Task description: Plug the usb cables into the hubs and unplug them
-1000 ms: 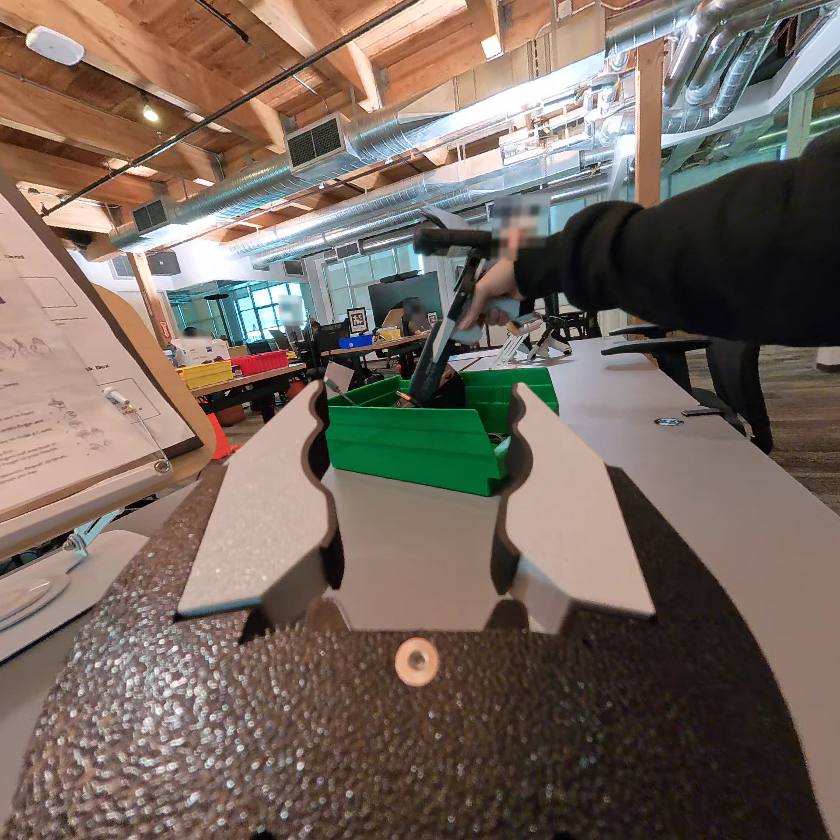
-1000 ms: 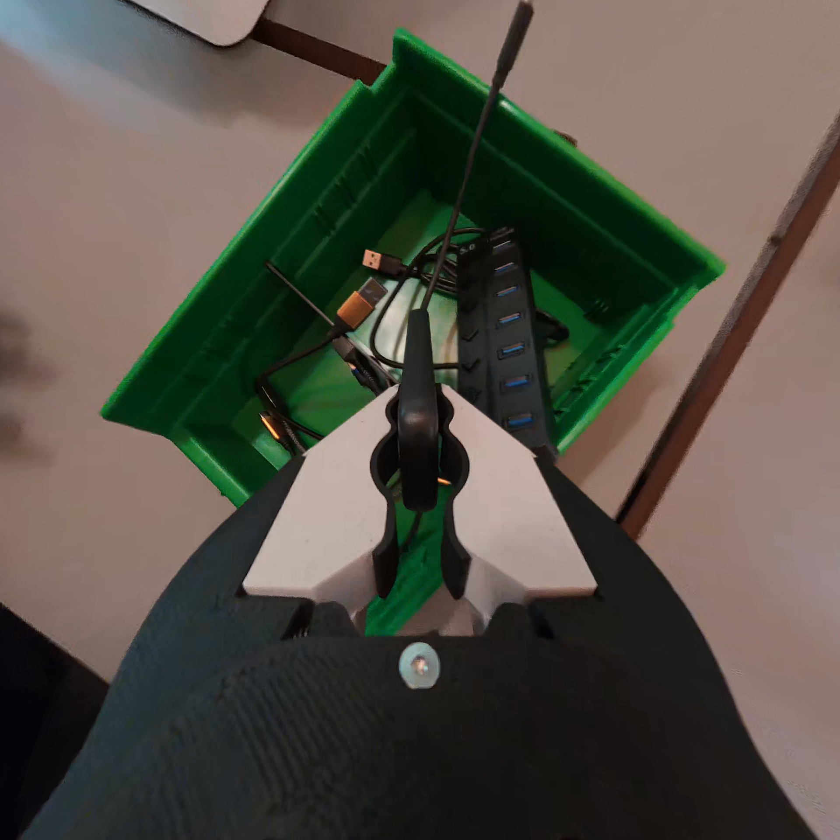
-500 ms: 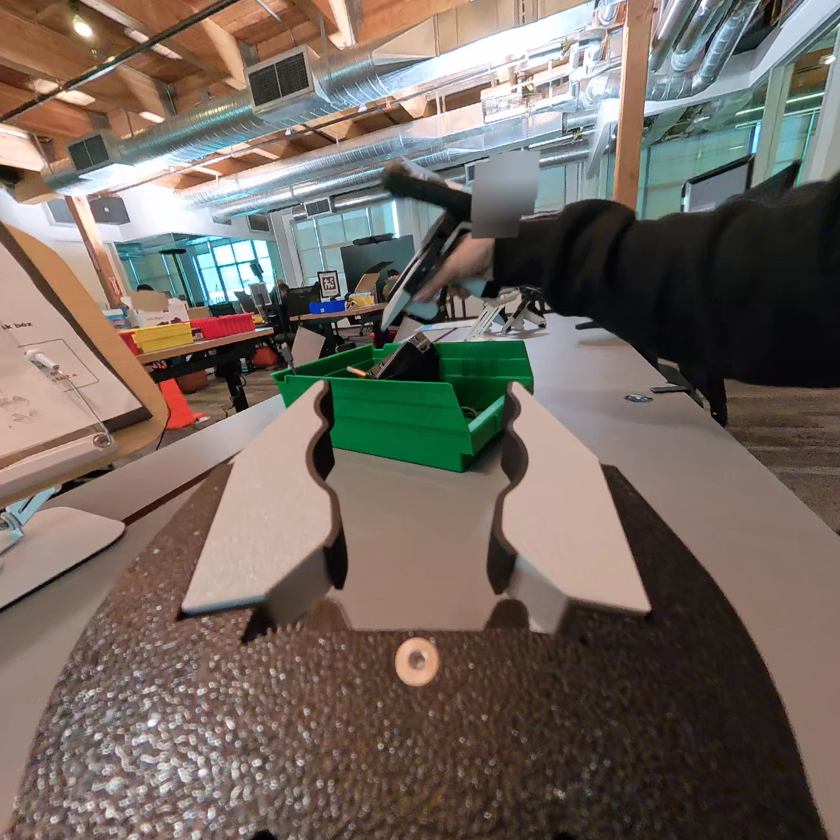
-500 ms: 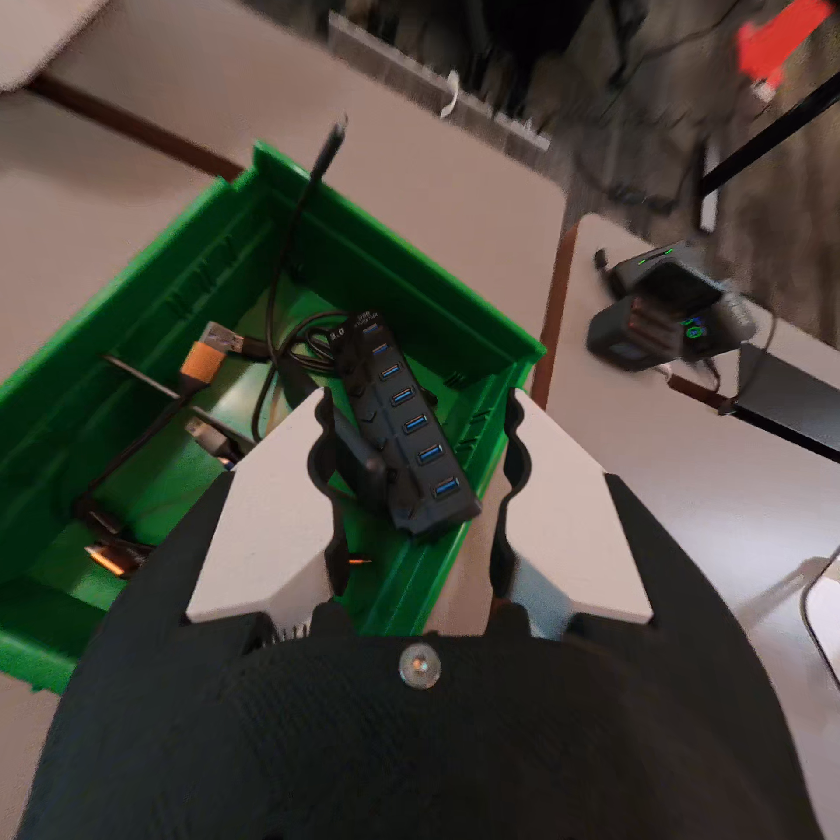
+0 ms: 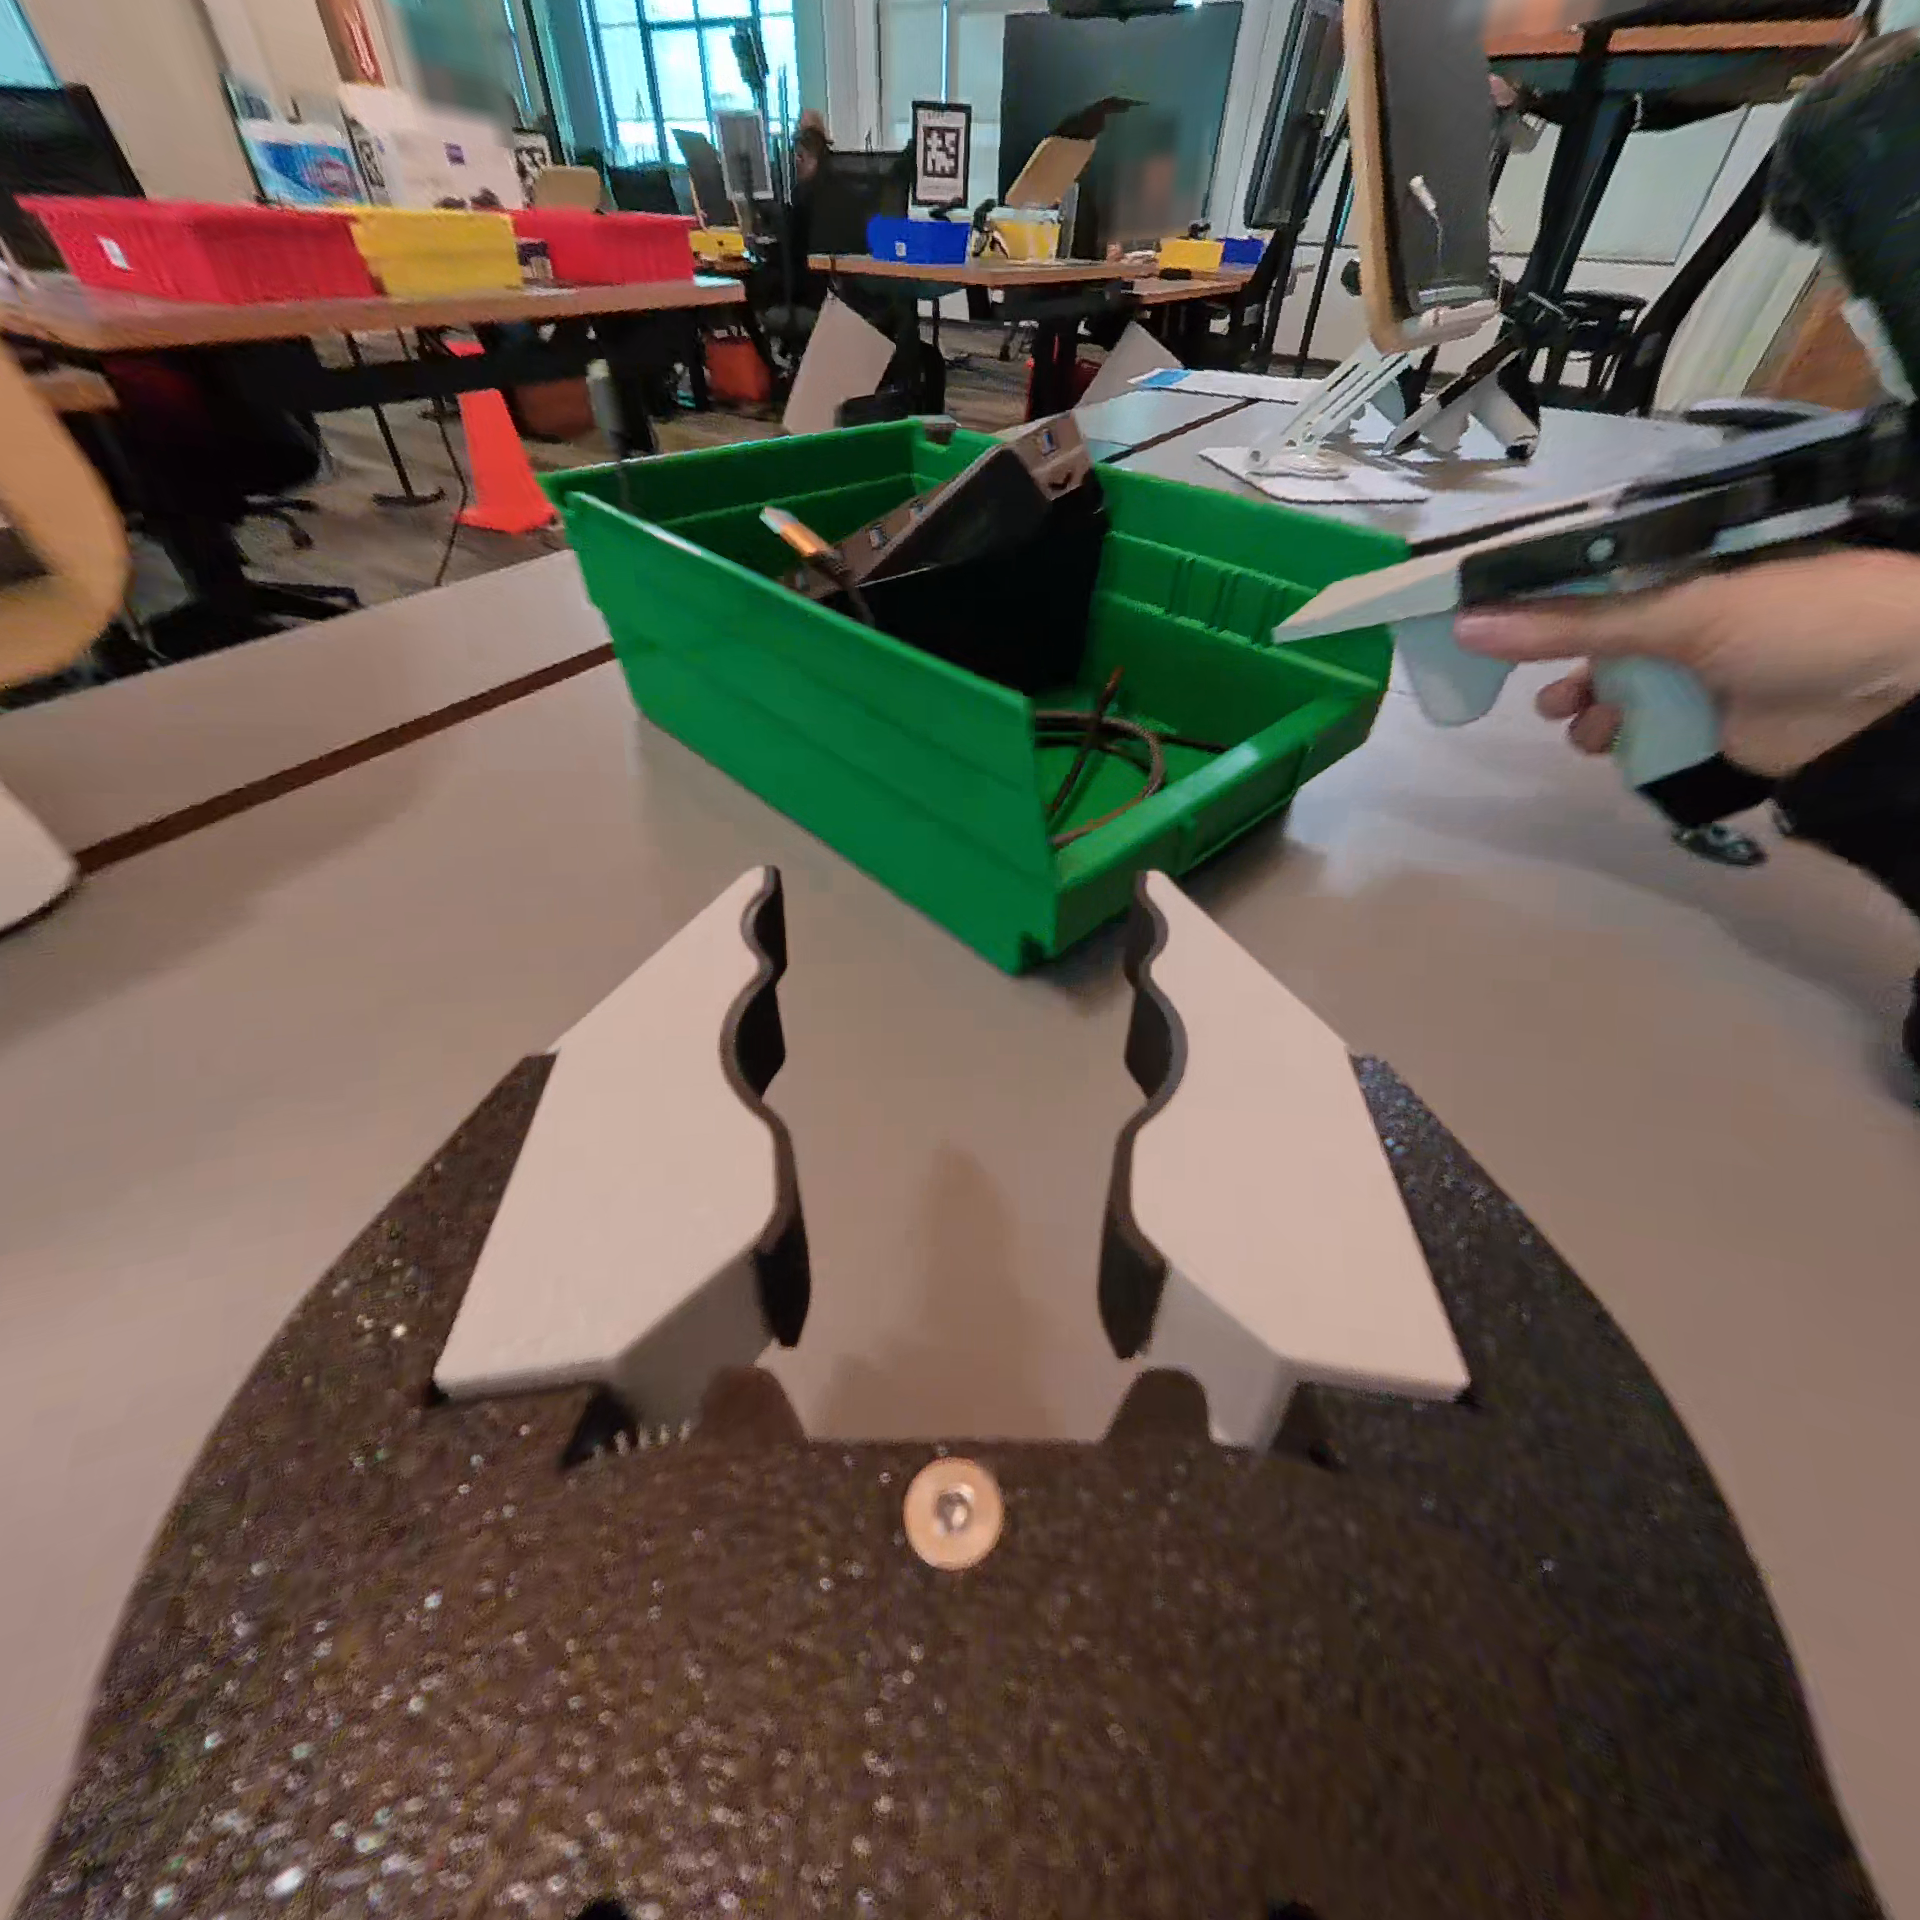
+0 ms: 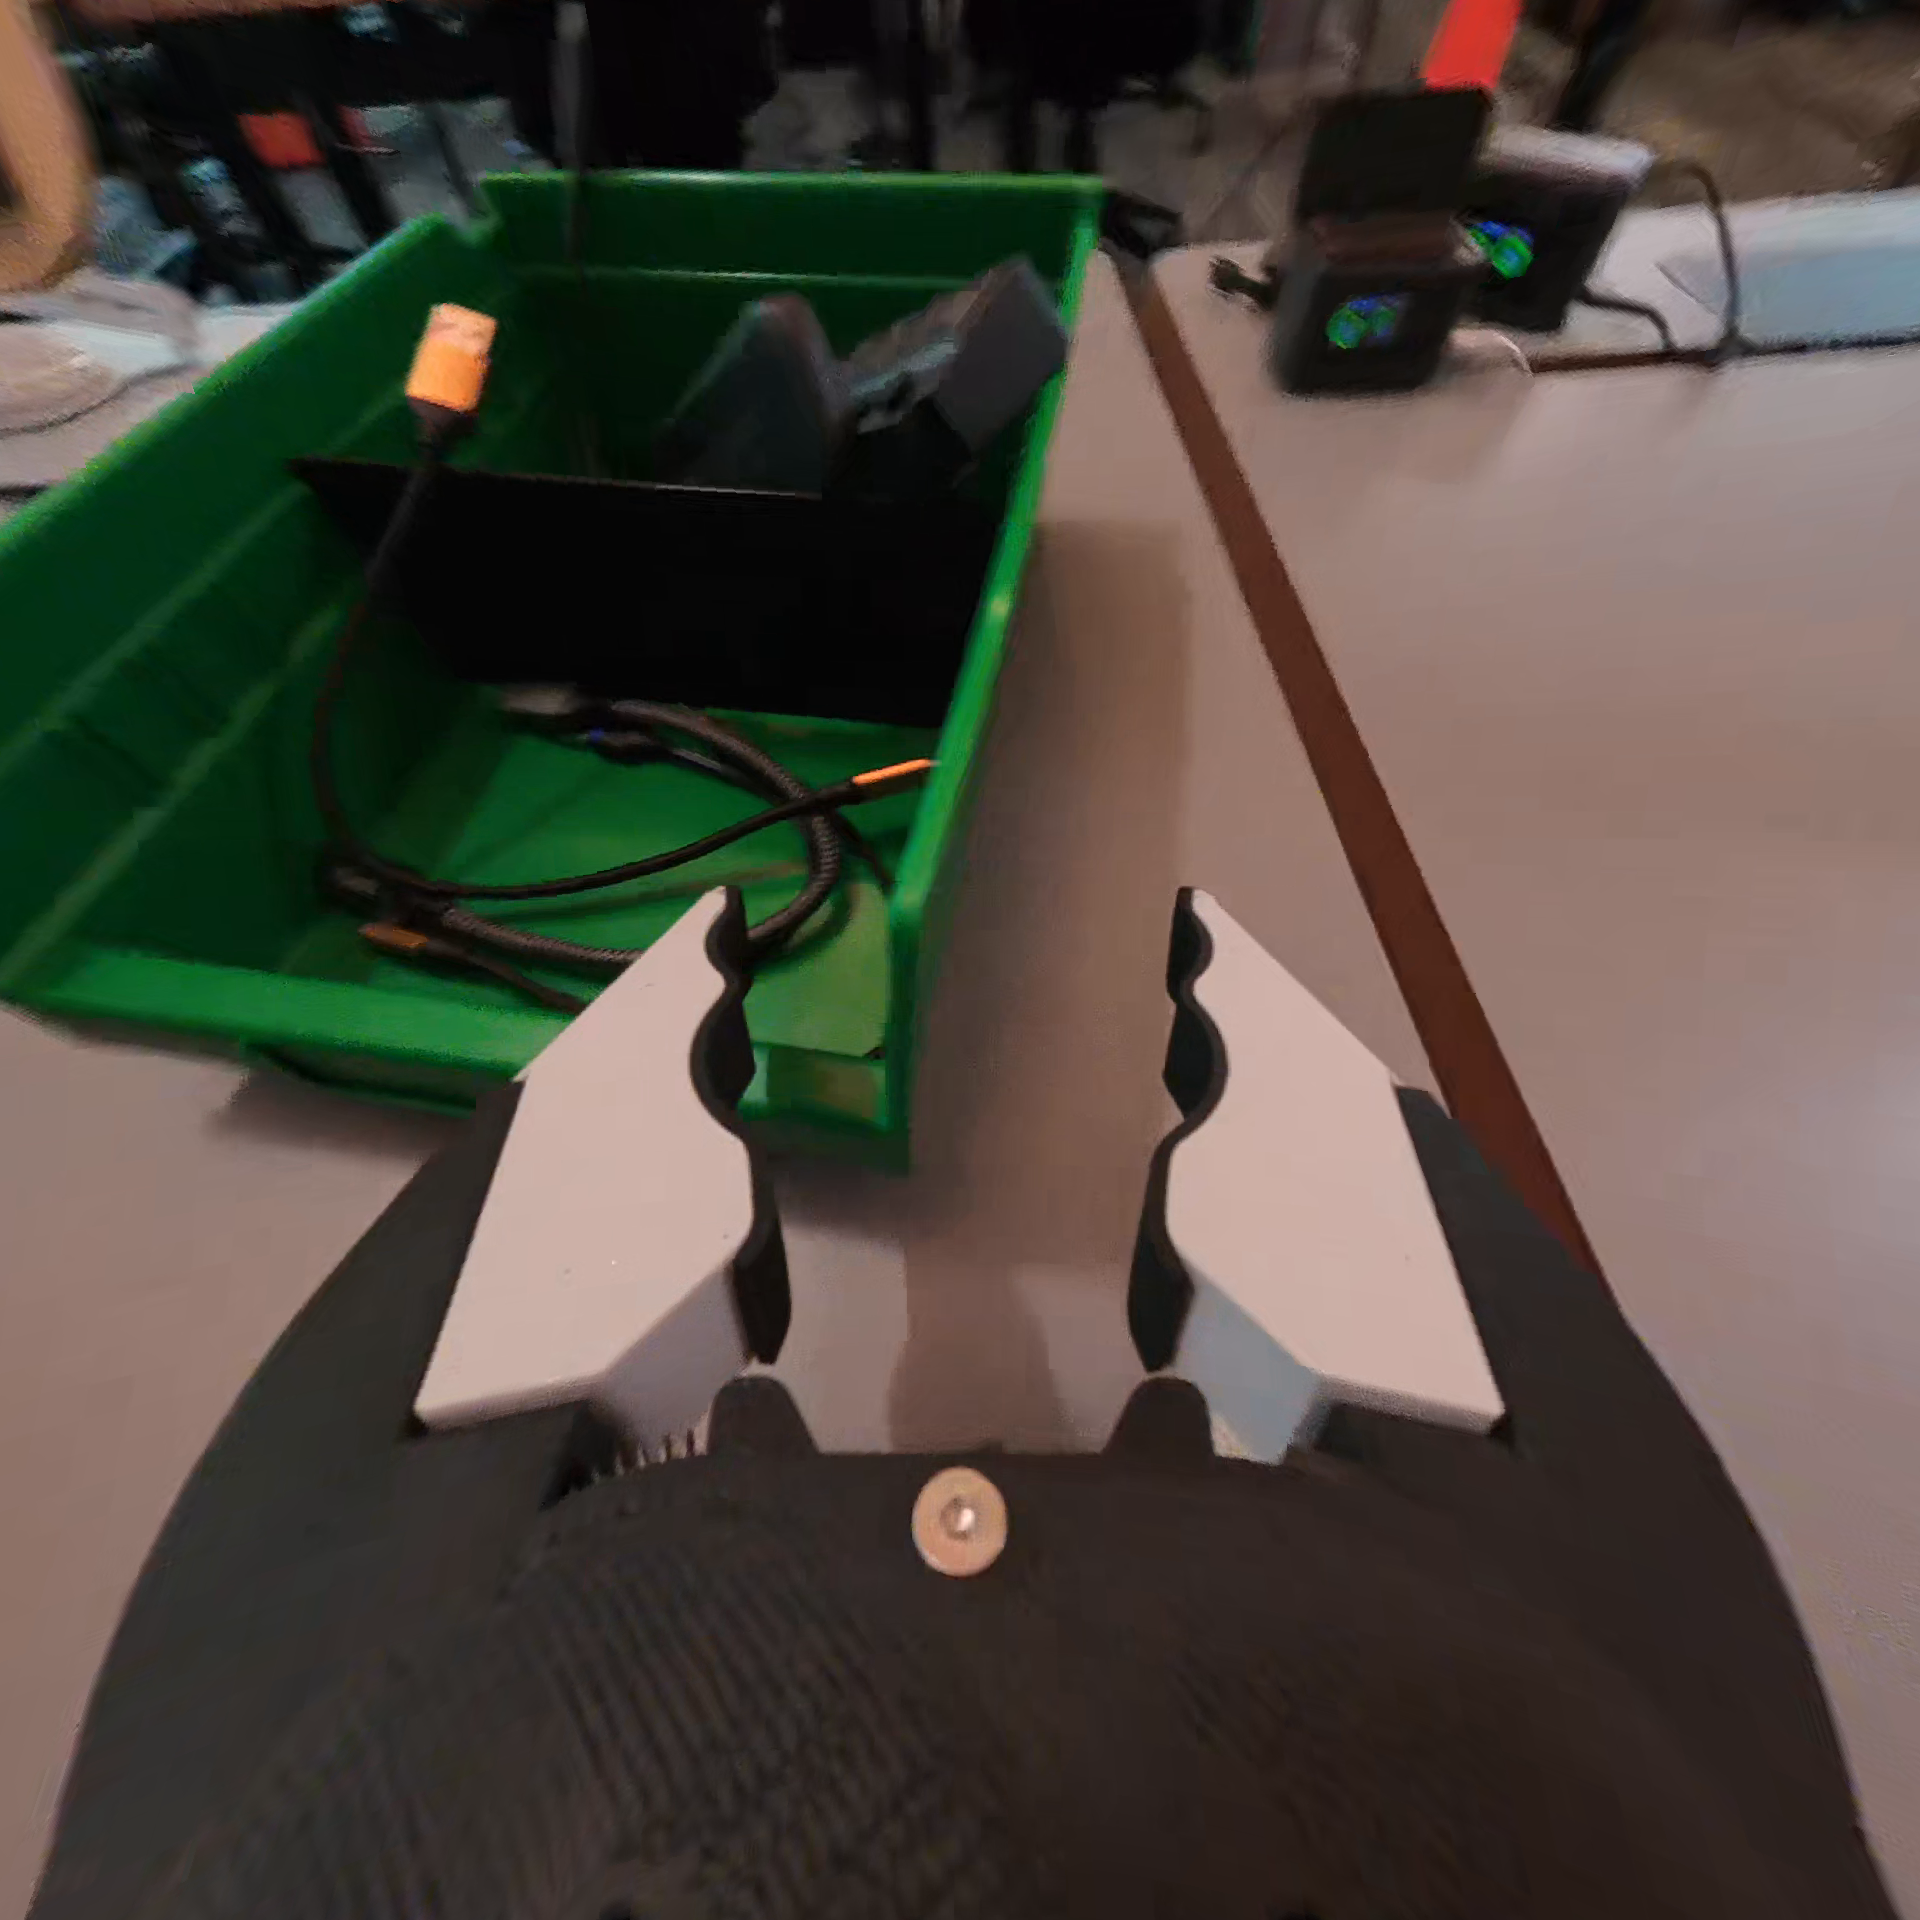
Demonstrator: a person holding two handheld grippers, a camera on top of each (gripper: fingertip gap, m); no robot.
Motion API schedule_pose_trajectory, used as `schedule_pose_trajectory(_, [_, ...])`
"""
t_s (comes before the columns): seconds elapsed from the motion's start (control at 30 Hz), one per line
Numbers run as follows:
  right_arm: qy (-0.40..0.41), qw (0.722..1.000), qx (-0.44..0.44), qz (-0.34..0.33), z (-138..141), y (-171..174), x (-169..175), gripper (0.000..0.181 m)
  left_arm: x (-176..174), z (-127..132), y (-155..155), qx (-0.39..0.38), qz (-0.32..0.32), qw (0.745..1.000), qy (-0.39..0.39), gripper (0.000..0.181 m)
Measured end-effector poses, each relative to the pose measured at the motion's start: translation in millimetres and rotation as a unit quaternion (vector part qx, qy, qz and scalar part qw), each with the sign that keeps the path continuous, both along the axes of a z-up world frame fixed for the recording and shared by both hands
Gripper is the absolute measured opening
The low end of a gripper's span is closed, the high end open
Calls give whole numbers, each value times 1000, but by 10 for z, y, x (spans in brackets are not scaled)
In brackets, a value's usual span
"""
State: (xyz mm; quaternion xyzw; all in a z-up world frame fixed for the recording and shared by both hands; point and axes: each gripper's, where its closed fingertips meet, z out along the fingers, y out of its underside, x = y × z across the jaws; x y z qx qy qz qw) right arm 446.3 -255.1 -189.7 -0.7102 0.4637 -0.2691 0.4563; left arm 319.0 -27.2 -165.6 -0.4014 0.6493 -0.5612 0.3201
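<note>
both hand-held grippers, left [image 5: 951,1039] and right [image 6: 956,1049], gape empty over the bench [image 5: 1455,1039]; hub [image 5: 966,499] and cables [image 6: 623,883] lie in the green bin [image 6: 935,831], apparently unplugged.

The left gripper [image 5: 954,1023] has two pale grey fingers [image 5: 644,1164] with wavy black inner edges, set in a coarse, glittery black body with one silver screw [image 5: 953,1512] at its centre. The right gripper [image 6: 958,1023] has the same pale fingers [image 6: 1314,1164] and silver screw [image 6: 959,1523], in a matte black, finely ridged body. In the left wrist view it shows a pale grip held in a hand [image 5: 1725,665], with a dark sleeve [image 5: 1860,156] above.
</note>
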Motion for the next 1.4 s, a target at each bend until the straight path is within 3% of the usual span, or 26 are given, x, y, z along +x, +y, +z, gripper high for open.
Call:
schedule_pose_trajectory(0.07, [-2,1000,10,-2,-21,38,71,71,198,-12,-192,0,17,1000,19,62])
schedule_pose_trajectory(0.17, [-16,1000,-10,12,-62,153,85,20,451,-31,-416,6,26,999,40,59])
schedule_pose_trajectory(0.2, [-25,999,-34,6,-79,137,92,11,532,-49,-470,16,36,998,46,55])
schedule_pose_trajectory(0.3, [-45,993,-110,-14,-82,95,84,5,701,-93,-403,64,90,993,32,15])
schedule_pose_trajectory(0.4, [-25,997,-73,-6,-85,200,-41,4,625,-93,-259,94,116,989,2,11])
schedule_pose_trajectory(0.6, [-42,986,-158,31,-96,528,-538,6,-26,-98,84,133,137,982,-7,12])
schedule_pose_trajectory(0.83, [-65,977,-113,168,-83,1484,-1634,14,-1176,-85,926,136,164,977,4,12])
schedule_pose_trajectory(1.03, [-102,953,-148,242,-105,2272,-2041,19,-1834,-49,1570,151,175,973,-6,18])
schedule_pose_trajectory(1.13, [-99,951,-139,259,-100,2572,-2161,20,-2150,373,2175,115,244,961,-61,27])
schedule_pose_trajectory(1.2, [-98,953,-123,259,-101,2734,-2220,21,-2371,536,2968,117,343,931,-48,31])
schedule_pose_trajectory(1.3, [-102,946,-132,279,-143,2920,-2329,35,-2631,458,4235,131,469,873,32,80])
schedule_pose_trajectory(1.37, [-100,946,-137,278,-145,2990,-2341,35,-2657,318,4758,94,489,864,69,87])
schedule_pose_trajectory(1.4, [-95,947,-129,278,-143,3029,-2346,34,-2605,219,4880,63,475,874,83,84])
